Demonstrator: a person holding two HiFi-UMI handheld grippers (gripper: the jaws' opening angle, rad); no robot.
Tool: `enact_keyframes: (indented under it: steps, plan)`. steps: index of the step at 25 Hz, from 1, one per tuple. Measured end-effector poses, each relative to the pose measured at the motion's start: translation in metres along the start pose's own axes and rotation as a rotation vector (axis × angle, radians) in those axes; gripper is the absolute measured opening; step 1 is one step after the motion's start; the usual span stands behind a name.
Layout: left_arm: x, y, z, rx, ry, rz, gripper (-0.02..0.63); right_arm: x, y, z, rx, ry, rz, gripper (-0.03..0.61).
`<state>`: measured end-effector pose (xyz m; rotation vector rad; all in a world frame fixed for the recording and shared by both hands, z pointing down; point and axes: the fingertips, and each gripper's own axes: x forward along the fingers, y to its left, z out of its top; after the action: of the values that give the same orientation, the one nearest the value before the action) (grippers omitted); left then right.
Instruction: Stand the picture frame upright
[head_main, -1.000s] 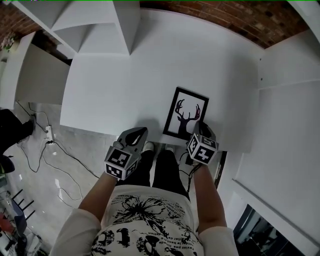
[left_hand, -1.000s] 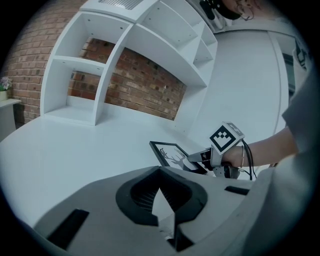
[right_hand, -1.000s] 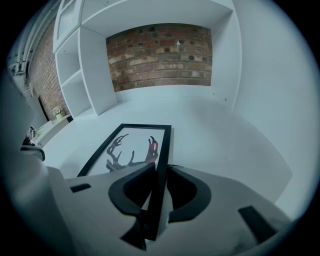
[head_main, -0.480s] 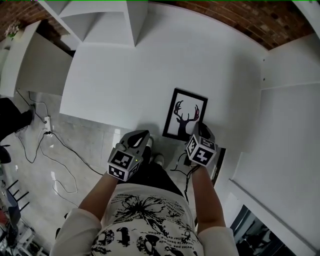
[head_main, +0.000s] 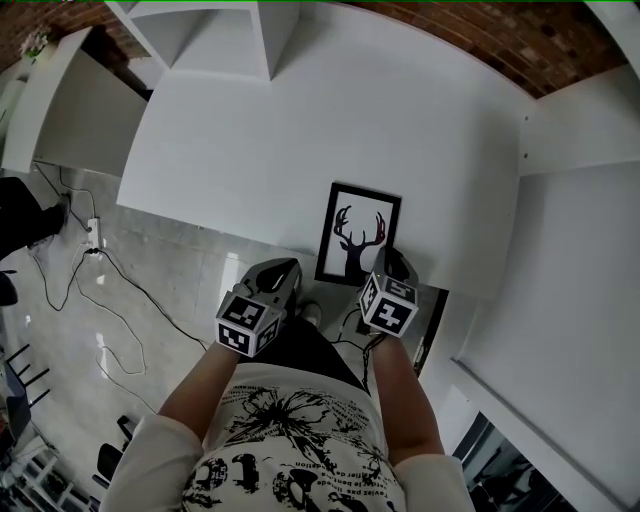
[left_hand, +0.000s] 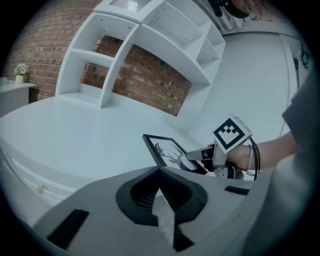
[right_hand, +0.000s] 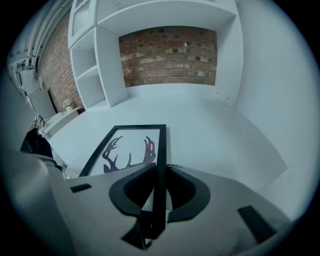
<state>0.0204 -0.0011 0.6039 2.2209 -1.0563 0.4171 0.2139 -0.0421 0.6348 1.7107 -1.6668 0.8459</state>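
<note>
On the table (head_main: 250, 130), right gripper (head_main: 392, 260) seemingly clamps the picture frame (head_main: 358, 232); left gripper (head_main: 283, 268) is closed.

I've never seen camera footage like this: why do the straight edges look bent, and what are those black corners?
Head view: a wide lens bows the edges of the white desk; lighting is soft and even. Left gripper view and right gripper view: fisheye circles, hence the black corners; the picture frame stays fairly sharp.
</note>
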Motion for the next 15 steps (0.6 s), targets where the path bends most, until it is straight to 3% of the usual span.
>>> enact_keyframes:
  steps: [11, 15]
  plan:
    - [-0.003, -0.011, -0.013, -0.107, -0.018, -0.035, 0.009, -0.014, 0.007, -0.019, -0.02, 0.02, 0.039, 0.069]
    - [0.001, -0.011, -0.011, -0.23, -0.029, -0.067, 0.009, -0.02, 0.009, -0.026, -0.035, 0.028, 0.048, 0.069]
